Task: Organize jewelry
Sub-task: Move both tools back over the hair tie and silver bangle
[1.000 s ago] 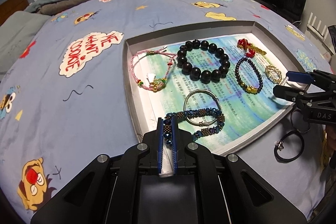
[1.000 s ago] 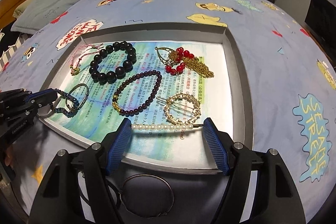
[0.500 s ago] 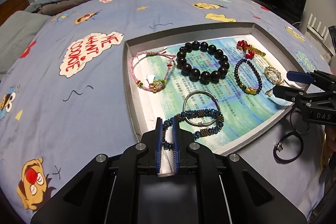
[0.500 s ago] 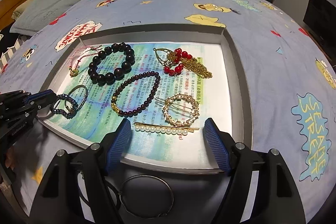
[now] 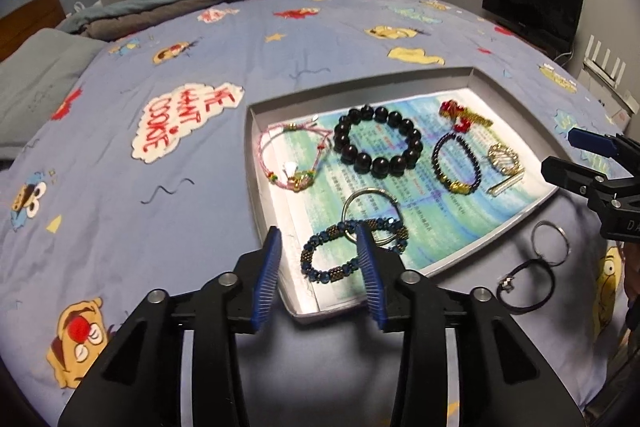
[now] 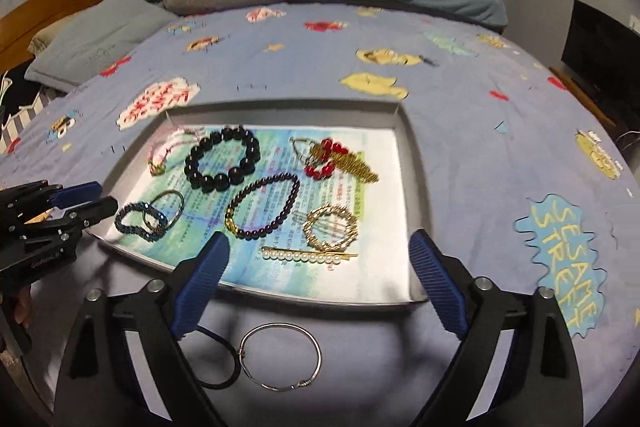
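With both grippers empty, most of the jewelry already lies in the tray (image 6: pixel 404 131). Left gripper (image 5: pixel 318 267): jaws apart, holding nothing, poised over the tray's near corner just above the blue beaded bracelet (image 5: pixel 340 251). Right gripper (image 6: pixel 316 275): jaws spread wide, empty, hovering at the tray's near edge above the pearl hair clip (image 6: pixel 308 255).

Inside the tray: pink cord bracelet (image 5: pixel 294 157), black bead bracelet (image 5: pixel 378 139), purple bead bracelet (image 6: pixel 264 207), red-and-gold ornament (image 6: pixel 336 159), gold round clip (image 6: pixel 330 227), small silver ring (image 5: pixel 370 215) overlapping the blue beaded bracelet.

Left to do, by my estimate: two pieces rest on the bedspread (image 6: pixel 280 67) outside the tray, a silver bangle (image 6: pixel 280 357) and a black cord loop (image 5: pixel 528 285), touching or overlapping. Task looks mostly done.

Orientation: the pearl hair clip's long axis runs parallel to the tray's near edge, left-right in the right wrist view, bare pin end pointing right. The blue beaded bracelet is an elongated oval, long axis roughly along the near rim.
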A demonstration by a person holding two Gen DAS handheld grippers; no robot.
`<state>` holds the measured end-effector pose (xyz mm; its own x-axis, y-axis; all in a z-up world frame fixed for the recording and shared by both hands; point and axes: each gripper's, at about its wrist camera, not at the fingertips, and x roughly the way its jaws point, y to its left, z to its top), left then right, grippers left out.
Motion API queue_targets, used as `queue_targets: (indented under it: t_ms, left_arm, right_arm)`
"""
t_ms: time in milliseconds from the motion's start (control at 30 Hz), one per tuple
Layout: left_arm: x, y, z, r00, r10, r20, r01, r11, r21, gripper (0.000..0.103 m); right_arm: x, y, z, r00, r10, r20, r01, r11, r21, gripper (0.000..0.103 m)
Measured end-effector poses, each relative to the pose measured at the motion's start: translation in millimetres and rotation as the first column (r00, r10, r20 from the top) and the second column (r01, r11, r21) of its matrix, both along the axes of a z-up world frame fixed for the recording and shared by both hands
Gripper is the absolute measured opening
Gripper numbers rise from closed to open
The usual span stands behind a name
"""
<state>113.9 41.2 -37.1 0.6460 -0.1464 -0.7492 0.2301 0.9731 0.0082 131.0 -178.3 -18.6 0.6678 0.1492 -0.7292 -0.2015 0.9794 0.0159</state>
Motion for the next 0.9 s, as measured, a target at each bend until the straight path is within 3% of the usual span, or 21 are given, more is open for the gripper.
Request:
queue_targets:
  t_ms: [133, 333, 533, 900]
  left_arm:
    - [-9.6, -3.0, 15.1, 0.999, 0.002, 0.046, -0.002, 1.0, 0.006, 0.072]
    - [-24.4, -8.3, 33.9, 0.996, 0.001, 0.092, -0.001, 1.0, 0.004, 0.084]
    - [-43.0, -17.9, 35.7, 0.995, -0.025, 0.098, 0.026, 1.0, -0.01, 0.087]
    - [-63.5, -39.0, 5.3, 0.998, -0.045, 0.042, 0.048, 0.997, -0.057, 0.088]
  right_arm:
    - [-8.2, -9.7, 13.0, 0.999, -0.023, 0.044, 0.021, 0.999, 0.027, 0.096]
    - [-22.8, -27.3, 31.6, 0.991, -0.069, 0.114, 0.061, 0.996, 0.07, 0.097]
    - [-42.5, -51.1, 32.1, 0.987, -0.111, 0.119, 0.099, 0.989, 0.107, 0.097]
    - [-70.2, -66.2, 6.5, 0.991, -0.109, 0.078, 0.102, 0.991, 0.088, 0.097]
